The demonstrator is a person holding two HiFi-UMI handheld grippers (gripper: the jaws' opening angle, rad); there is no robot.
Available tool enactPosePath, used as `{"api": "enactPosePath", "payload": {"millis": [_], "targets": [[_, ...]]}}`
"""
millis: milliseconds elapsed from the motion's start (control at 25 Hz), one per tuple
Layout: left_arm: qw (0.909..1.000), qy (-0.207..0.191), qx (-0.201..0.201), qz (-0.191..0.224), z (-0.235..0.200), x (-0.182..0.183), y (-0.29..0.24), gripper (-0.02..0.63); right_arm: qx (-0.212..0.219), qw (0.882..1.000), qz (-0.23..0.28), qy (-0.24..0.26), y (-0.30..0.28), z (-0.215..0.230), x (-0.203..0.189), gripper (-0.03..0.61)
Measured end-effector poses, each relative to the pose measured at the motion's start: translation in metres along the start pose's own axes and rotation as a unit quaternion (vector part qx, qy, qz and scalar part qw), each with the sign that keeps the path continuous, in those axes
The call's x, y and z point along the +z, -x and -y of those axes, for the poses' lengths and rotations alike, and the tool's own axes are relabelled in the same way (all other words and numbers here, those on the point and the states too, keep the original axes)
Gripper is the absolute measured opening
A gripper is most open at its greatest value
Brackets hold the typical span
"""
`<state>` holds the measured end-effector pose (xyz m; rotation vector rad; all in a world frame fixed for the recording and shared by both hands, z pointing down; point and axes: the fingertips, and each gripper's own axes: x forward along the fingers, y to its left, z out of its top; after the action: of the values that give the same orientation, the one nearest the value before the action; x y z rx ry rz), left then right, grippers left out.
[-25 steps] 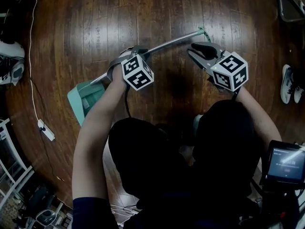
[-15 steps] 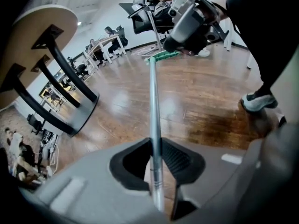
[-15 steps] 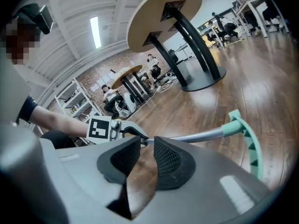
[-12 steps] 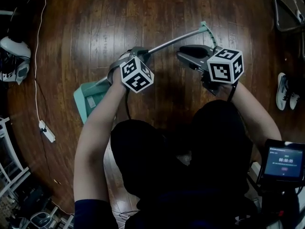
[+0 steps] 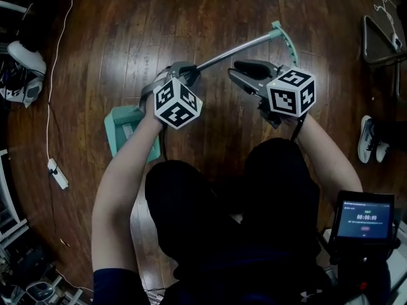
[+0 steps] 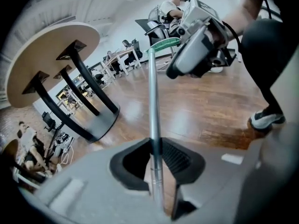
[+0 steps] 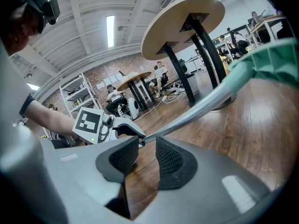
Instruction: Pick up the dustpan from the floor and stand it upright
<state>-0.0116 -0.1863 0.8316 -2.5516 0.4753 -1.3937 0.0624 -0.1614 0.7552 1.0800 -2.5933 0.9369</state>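
Swinging above the wooden floor point(image 5: 121, 30) looks the main risk — the dustpan point(image 5: 124, 133) is held only where the left gripper point(image 5: 186, 74) clamps tight on its metal pole point(image 5: 232, 49), so the teal pan point(image 5: 117, 119) could pivot or slip through the pads, and the right gripper point(image 5: 234, 72), jaws opening with nothing between them, lends no support. Its long axis slants from the pan at near left to the teal grip point(image 5: 284, 37) at far right — tilted, not upright.

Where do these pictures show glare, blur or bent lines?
Head view: glare streaks the dark wooden floor, whose lines curve near the edges. Left gripper view: the silver metal dustpan pole is sharp, the grey left tongs gripping it soft. Right gripper view: the mint-green plastic grip is blurred, the white ceiling beams bow.
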Motion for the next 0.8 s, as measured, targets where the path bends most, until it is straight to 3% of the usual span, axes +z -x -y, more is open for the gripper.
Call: {"api": "enactPosePath", "payload": {"millis": [360, 560, 680, 800], "targets": [[0.9982, 0.035, 0.034, 0.036, -0.027, 0.023, 0.022, 0.081, -0.021, 0.999, 0.027, 0.040, -0.007, -0.006, 0.032, 0.156], [0.9963, 0.034, 0.047, 0.063, -0.028, 0.046, 0.037, 0.081, -0.049, 0.996, 0.062, 0.044, -0.004, 0.000, 0.053, 0.158], [0.9941, 0.039, 0.057, 0.084, -0.034, 0.056, 0.051, 0.081, -0.037, 0.992, 0.099, 0.062, 0.003, -0.008, 0.075, 0.181], [0.9923, 0.040, 0.061, 0.100, -0.041, 0.064, 0.062, 0.081, -0.015, 0.985, 0.127, 0.113, 0.008, -0.026, 0.094, 0.181]]}}
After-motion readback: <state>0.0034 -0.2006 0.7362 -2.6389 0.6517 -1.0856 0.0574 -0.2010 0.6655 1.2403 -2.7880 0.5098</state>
